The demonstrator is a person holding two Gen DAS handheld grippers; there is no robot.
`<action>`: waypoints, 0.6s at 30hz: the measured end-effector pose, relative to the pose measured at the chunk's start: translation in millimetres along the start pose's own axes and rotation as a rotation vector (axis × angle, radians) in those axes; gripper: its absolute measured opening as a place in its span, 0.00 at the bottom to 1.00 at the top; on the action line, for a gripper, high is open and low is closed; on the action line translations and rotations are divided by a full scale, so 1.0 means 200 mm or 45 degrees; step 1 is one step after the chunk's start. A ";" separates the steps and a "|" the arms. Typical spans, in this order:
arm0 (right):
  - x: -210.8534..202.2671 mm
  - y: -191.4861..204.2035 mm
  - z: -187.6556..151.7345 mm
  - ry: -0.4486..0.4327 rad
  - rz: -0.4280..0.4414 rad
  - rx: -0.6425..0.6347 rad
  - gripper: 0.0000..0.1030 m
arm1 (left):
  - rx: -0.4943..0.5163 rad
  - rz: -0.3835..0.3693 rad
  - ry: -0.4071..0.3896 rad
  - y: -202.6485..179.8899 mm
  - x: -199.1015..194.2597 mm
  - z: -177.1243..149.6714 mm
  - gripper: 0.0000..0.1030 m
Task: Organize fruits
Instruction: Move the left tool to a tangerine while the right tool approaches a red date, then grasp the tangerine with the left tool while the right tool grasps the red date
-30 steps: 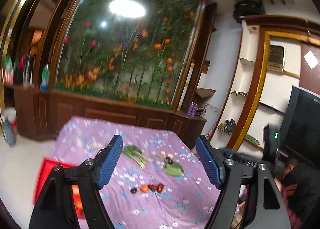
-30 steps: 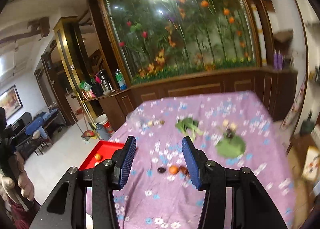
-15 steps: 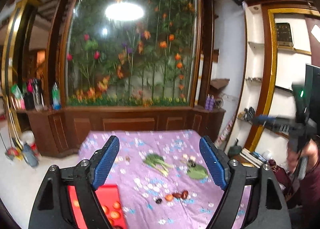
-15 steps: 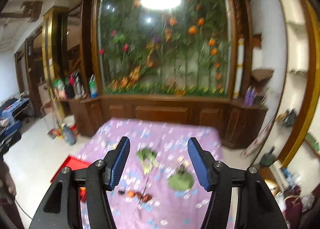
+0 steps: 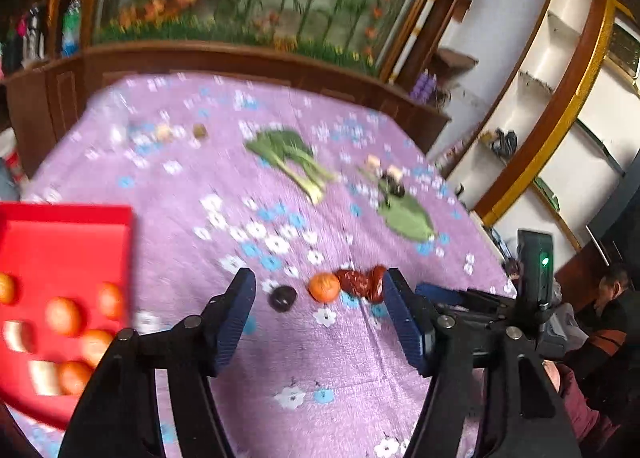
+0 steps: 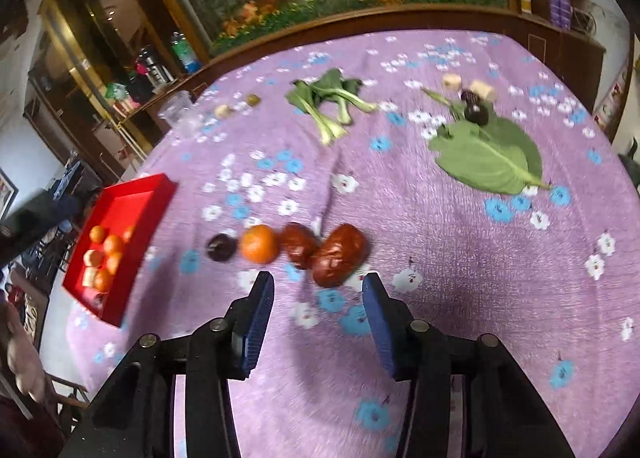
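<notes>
A row of fruit lies on the purple flowered tablecloth (image 6: 440, 258): a dark plum (image 6: 220, 247), an orange (image 6: 259, 243) and two red dates (image 6: 339, 254). The same row shows in the left wrist view, with the orange (image 5: 324, 287) in its middle. A red tray (image 6: 120, 218) at the table's left edge holds several oranges and pale pieces; it also shows in the left wrist view (image 5: 64, 234). My left gripper (image 5: 316, 318) is open and empty above the row. My right gripper (image 6: 318, 318) is open and empty just short of the dates.
Bok choy (image 6: 332, 102), a big green leaf (image 6: 492, 158) with dark fruits (image 6: 476, 112) and pale chunks lie farther back. Small items (image 6: 236, 106) and a clear container (image 6: 176, 110) sit at the far left. A wooden cabinet with a flower panel stands behind.
Both grippers have dropped and moved in toward the table; the views have tilted down from the room to the fruit row. Both stay open and empty.
</notes>
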State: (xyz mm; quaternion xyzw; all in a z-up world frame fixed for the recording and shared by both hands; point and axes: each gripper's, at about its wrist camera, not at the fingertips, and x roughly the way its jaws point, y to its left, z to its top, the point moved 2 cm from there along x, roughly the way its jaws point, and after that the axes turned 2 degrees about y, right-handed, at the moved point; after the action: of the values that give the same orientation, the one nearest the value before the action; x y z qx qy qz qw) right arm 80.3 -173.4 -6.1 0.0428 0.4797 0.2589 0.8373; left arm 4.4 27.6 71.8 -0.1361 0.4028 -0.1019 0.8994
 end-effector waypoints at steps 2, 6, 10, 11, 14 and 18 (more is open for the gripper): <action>0.05 -0.03 0.00 -0.003 -0.033 0.001 0.49 | 0.027 0.028 0.030 -0.02 0.11 -0.02 0.63; 0.10 -0.05 0.00 0.005 -0.024 0.003 0.49 | 0.069 0.030 0.117 -0.03 0.29 -0.06 0.63; 0.17 -0.05 0.01 0.010 -0.024 0.005 0.49 | 0.168 0.063 0.169 -0.07 0.43 -0.08 0.63; 0.19 -0.05 0.01 0.016 -0.019 0.009 0.49 | 0.187 0.070 0.175 -0.08 0.44 -0.08 0.63; 0.21 -0.05 0.03 -0.001 -0.023 0.000 0.45 | 0.262 0.090 0.205 -0.09 0.52 -0.08 0.63; 0.21 -0.06 0.04 0.005 -0.010 -0.003 0.39 | 0.322 0.081 0.240 -0.11 0.60 -0.07 0.63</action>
State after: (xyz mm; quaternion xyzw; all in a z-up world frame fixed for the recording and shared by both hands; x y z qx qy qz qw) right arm 108.3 -163.4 -38.5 0.0394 0.4813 0.2563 0.8373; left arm 70.8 -29.9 -12.5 0.0012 0.4734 -0.1355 0.8704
